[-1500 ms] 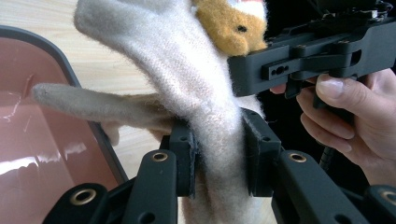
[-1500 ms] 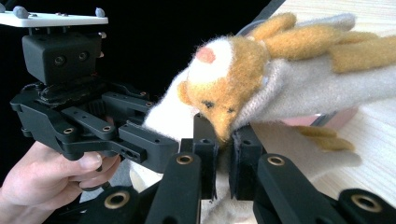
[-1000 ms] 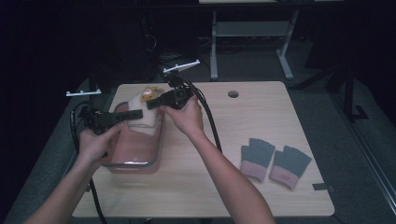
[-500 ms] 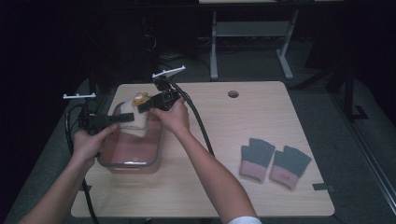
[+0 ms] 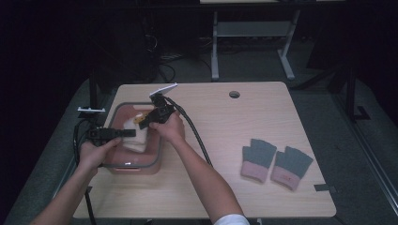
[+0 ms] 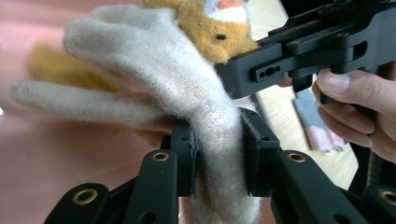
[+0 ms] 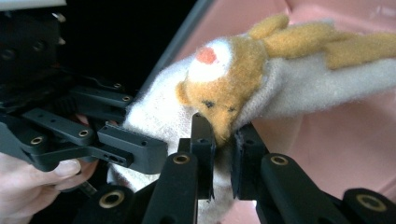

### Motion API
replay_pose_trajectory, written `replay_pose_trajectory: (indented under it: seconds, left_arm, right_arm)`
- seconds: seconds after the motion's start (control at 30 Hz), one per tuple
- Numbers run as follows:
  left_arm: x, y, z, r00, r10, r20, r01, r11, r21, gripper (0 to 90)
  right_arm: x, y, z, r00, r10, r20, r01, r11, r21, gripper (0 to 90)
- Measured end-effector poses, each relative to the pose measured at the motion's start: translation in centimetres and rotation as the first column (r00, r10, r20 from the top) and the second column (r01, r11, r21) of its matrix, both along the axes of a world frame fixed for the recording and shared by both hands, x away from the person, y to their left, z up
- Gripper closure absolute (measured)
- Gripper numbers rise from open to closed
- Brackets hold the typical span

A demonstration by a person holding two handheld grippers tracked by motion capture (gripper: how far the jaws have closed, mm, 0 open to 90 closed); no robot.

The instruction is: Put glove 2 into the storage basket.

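While both grippers pinch the fuzzy cream glove with the orange bear face (image 6: 187, 93) (left gripper (image 6: 218, 154) clamped on it, right gripper (image 7: 219, 140) too), it hangs over the pink plastic bin (image 5: 123, 166); next, let go.

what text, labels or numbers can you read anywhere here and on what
None can be read.
Cream glove with the orange animal face: no writing shows.
Pink bin: no label shows.
Grey and pink gloves: a small dark mark on the right one, too small to read.
Left gripper and right gripper: bare black parts, no markings.
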State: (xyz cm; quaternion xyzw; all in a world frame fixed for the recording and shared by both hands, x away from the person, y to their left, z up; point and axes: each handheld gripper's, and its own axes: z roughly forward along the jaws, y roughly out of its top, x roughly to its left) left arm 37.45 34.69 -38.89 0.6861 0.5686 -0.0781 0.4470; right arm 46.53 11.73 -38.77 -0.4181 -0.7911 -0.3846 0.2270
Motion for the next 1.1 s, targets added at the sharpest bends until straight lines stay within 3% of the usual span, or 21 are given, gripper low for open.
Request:
replay_pose_trajectory:
  seconds: [0.17, 0.23, 0.4, 0.5, 0.6, 0.8, 0.87, 1.1]
  left_arm:
    - [-0.1, 0.1, -1.3, 0.9987, 0.006, -0.050, -0.004, 0.9988, 0.049, 69.6]
    - [-0.1, 0.0, -1.2, 0.9984, 0.010, -0.055, -0.006, 0.9980, 0.062, 69.5]
    - [-0.1, -0.4, -1.1, 0.9967, 0.023, -0.078, -0.011, 0.9890, 0.148, 69.1]
    - [-0.1, -0.6, -1.3, 0.9948, 0.022, -0.100, -0.005, 0.9852, 0.171, 68.5]
    - [0.0, -0.6, -1.3, 0.9932, -0.002, -0.116, 0.029, 0.9733, 0.228, 67.5]
    - [-0.1, -0.4, -1.7, 0.9854, 0.004, -0.170, 0.044, 0.9605, 0.275, 64.2]
    - [-0.2, -0.2, -2.0, 0.9833, 0.005, -0.182, 0.045, 0.9618, 0.270, 60.8]
    - [-0.4, -0.2, -0.6, 0.9885, 0.018, -0.150, 0.028, 0.9545, 0.297, 50.7]
  right_arm:
    - [-0.1, 0.8, -0.9, 0.9998, 0.014, -0.017, -0.015, 0.998, -0.067, 76.7]
    - [-0.2, 1.0, -1.0, 0.9999, 0.013, -0.010, -0.014, 0.996, -0.088, 74.3]
    - [-0.5, 1.2, -0.6, 0.9995, 0.015, 0.027, -0.012, 0.991, -0.131, 69.8]
    - [-0.6, 1.2, -0.5, 0.9994, 0.015, 0.032, -0.011, 0.990, -0.142, 67.6]
    - [-0.8, 1.2, -0.4, 0.9992, 0.019, 0.034, -0.013, 0.988, -0.152, 66.6]
    - [-0.9, 0.8, -0.1, 0.9987, 0.017, 0.048, -0.009, 0.989, -0.150, 65.1]
    - [-0.9, 0.6, 0.0, 0.9986, 0.005, 0.053, 0.002, 0.990, -0.140, 64.7]
    - [-1.0, -0.2, 0.5, 0.9984, -0.003, 0.057, 0.011, 0.992, -0.129, 65.8]
